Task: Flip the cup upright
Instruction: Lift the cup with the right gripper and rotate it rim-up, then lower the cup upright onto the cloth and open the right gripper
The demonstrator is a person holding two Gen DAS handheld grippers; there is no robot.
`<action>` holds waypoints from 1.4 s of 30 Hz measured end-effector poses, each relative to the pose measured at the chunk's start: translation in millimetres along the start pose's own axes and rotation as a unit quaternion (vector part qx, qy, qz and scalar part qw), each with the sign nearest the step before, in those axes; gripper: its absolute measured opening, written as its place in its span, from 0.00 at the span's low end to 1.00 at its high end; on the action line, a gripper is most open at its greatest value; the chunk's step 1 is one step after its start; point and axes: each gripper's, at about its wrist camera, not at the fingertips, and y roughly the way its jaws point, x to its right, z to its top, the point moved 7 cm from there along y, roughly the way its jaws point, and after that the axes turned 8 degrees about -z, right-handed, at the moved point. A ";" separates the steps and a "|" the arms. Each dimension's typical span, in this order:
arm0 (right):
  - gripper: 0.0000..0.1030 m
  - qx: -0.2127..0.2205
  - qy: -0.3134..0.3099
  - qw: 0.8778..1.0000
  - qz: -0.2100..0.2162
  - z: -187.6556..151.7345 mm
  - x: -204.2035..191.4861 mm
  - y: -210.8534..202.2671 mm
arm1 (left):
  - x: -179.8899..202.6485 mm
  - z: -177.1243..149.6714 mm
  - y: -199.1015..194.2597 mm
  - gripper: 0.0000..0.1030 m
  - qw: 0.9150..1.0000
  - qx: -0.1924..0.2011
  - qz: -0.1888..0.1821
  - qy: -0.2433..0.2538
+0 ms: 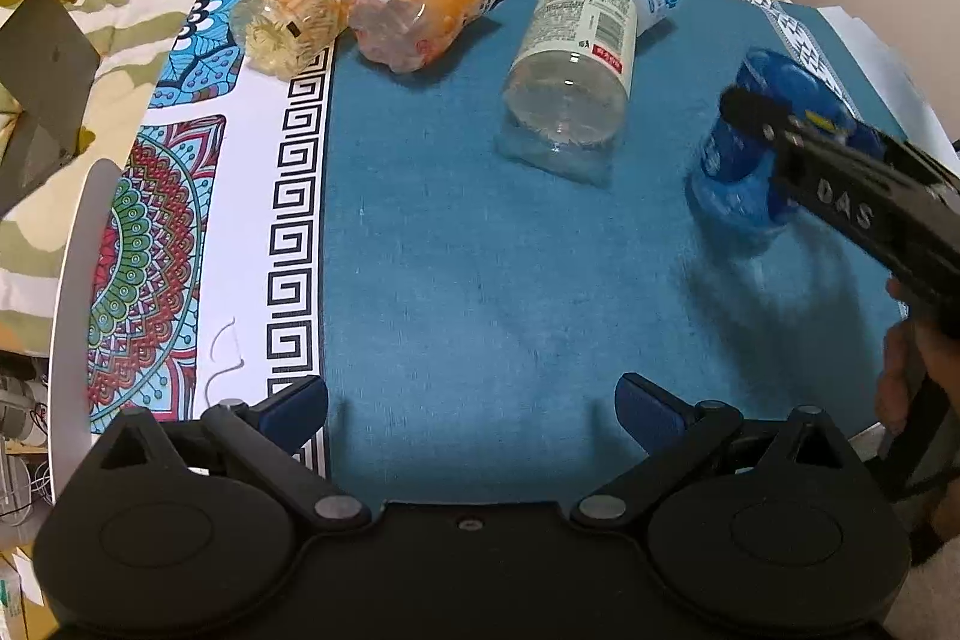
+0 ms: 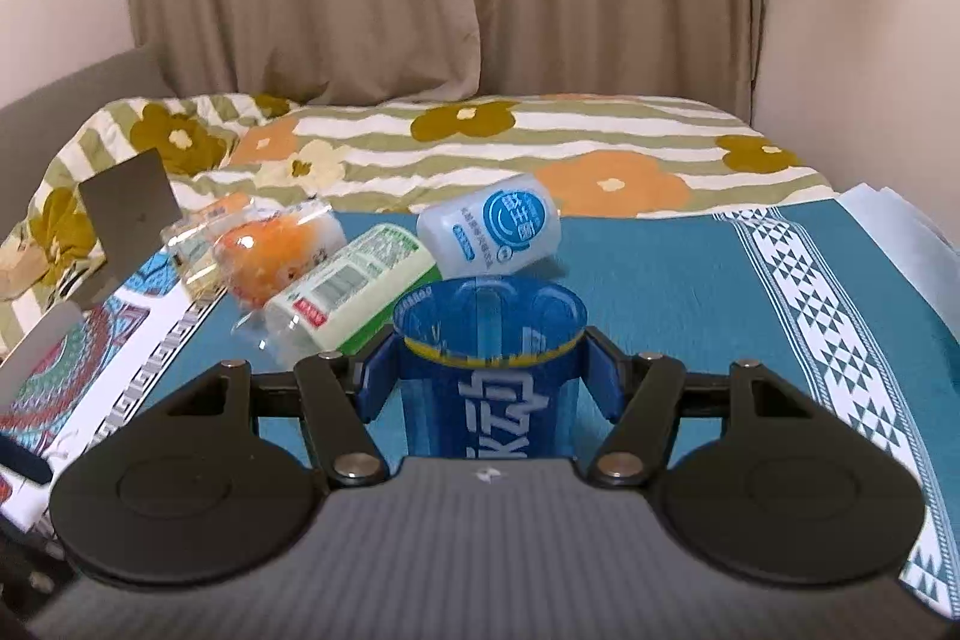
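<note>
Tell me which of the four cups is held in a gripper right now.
The blue cup, clamped between the right gripper fingers. The white-labelled, orange and yellow ones lie loose on the cloth; the left gripper is open.

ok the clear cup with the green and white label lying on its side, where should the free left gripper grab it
Grip the clear cup across its labelled mid-body, coming from above. It lies on the blue mat with its open mouth toward the left gripper, so the round sides are exposed.

Your blue cup (image 2: pixel 489 376), translucent plastic with white lettering and a yellow band, sits at six o'clock in the right wrist view, open mouth tilted away from you. In the left wrist view it lies at three o'clock, blurred.
</note>
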 end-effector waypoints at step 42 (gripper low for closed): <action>1.00 -0.128 -0.011 0.992 -0.012 51.4 59.3 -92.6 | 52.0 22.0 -91.8 1.00 0.993 0.110 0.030 -0.017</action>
